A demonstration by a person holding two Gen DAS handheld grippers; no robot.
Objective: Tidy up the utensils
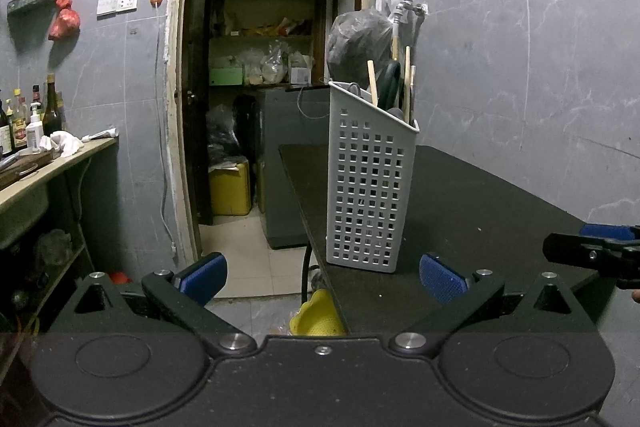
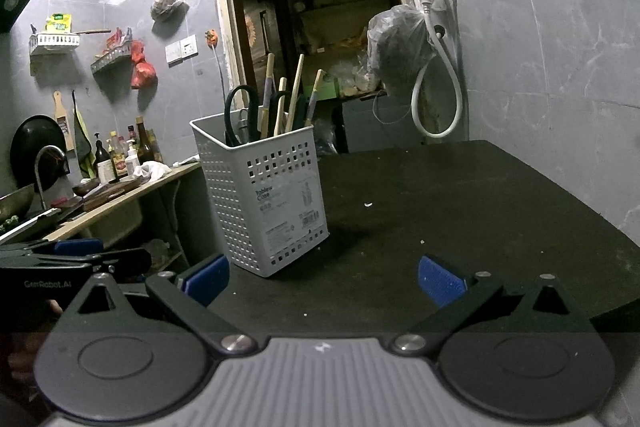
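Both tongs, left [image 1: 323, 277] & right [image 2: 323, 281], gape wide w/ nothing held. Utensils [image 2: 276, 107] stand handles-up in caddy [image 2: 266, 195] near desk [image 2: 480, 211] edge, prob. for easy reach.

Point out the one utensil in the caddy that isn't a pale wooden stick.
The black-handled scissors, standing at the left of the white caddy. Their dark looped handles set them apart from the straight, light wooden handles beside them.

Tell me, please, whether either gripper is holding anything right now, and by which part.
Nothing is held. The left gripper and the right gripper both stand open and empty, short of the white perforated plastic utensil basket.
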